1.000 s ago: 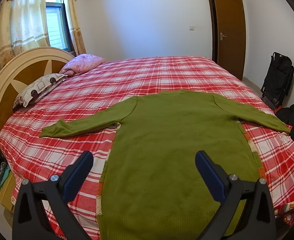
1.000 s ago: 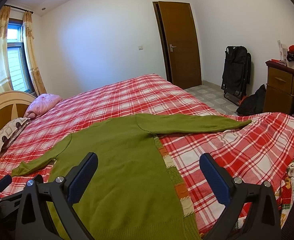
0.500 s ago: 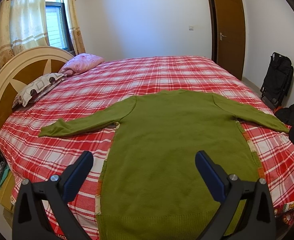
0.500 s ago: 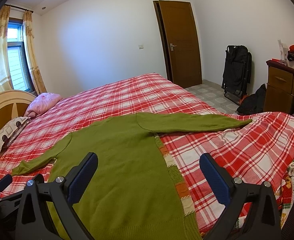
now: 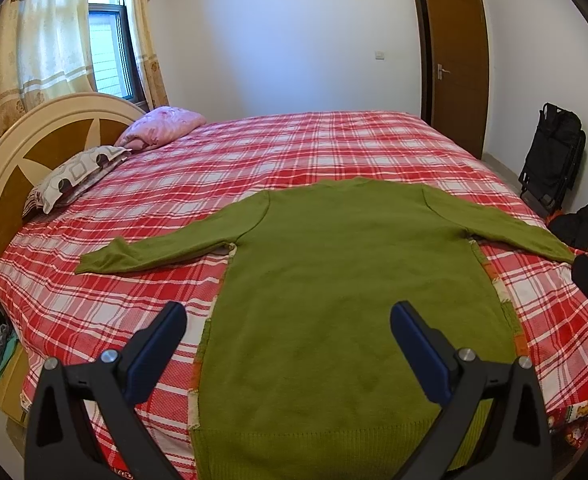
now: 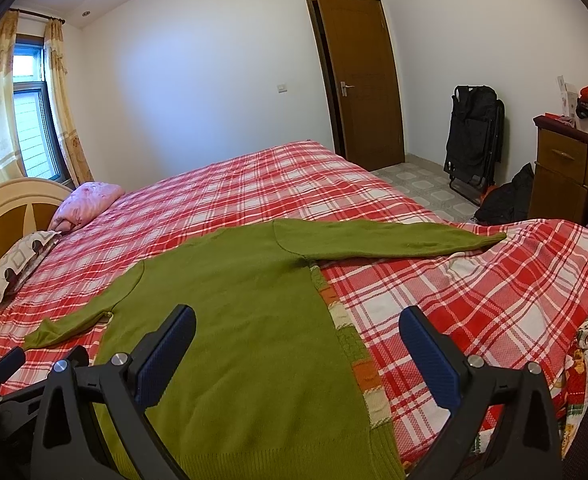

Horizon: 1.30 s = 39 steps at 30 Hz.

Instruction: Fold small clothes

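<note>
A green sweater (image 5: 334,300) lies flat on the bed (image 5: 294,152), back side up, both sleeves stretched out to the sides, its ribbed hem nearest the cameras at the bed's near edge. A strip of patterned knit in orange, white and green peeks out along each side seam. The red and white checked bedspread (image 6: 474,300) runs under it.

The left tongs (image 5: 288,344) hang just above the lower half of the sweater, spread wide, blue pads apart, nothing between them. The right tongs (image 6: 298,352) are spread wide too, poised over the sweater's right side seam and the bare bedspread beside it, gripping nothing. In the right wrist view the left tongs (image 6: 14,364) show at the lower left edge.

Two pillows, a pink one (image 5: 162,126) and a patterned one (image 5: 78,172), sit against the headboard (image 5: 18,152). A brown door (image 6: 358,80) stands across the room, a folded black chair (image 6: 474,136) leans on the wall, and a wooden dresser (image 6: 570,172) stands at the right.
</note>
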Tool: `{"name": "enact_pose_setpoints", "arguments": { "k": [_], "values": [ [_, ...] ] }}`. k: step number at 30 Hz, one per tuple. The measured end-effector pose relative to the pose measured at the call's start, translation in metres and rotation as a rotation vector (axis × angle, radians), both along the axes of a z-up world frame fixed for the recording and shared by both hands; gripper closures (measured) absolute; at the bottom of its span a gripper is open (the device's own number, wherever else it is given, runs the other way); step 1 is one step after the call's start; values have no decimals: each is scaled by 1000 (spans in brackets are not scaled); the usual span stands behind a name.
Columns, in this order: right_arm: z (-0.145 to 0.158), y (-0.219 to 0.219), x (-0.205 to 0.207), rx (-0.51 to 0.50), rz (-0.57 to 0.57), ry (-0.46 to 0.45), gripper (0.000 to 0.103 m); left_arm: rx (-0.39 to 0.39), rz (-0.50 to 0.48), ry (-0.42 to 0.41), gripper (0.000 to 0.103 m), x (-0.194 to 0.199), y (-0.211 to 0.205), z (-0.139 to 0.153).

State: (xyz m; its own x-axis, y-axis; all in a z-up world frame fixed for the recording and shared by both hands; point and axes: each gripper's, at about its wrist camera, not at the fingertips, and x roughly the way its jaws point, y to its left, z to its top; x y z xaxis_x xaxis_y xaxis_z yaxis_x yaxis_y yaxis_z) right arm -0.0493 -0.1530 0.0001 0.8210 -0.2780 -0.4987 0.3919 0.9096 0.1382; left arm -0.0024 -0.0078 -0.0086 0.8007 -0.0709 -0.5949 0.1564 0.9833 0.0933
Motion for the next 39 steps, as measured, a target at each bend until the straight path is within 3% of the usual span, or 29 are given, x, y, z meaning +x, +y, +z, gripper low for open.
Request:
{"name": "enact_pose_setpoints", "arguments": {
  "k": [18,29,34,39],
  "values": [
    [-2,-1,2,11,0,15,1,-1,-15,6,0,0,-4,-3],
    [-23,-17,17,41,-35,52,1,-9,-41,9,0,7,-5,-15],
    [-35,-44,34,70,-36,79,1,-45,-58,18,0,22,-3,-21],
    [-36,-109,45,174,-81,43,3,-30,-79,20,0,39,-10,-25]
  ]
}}
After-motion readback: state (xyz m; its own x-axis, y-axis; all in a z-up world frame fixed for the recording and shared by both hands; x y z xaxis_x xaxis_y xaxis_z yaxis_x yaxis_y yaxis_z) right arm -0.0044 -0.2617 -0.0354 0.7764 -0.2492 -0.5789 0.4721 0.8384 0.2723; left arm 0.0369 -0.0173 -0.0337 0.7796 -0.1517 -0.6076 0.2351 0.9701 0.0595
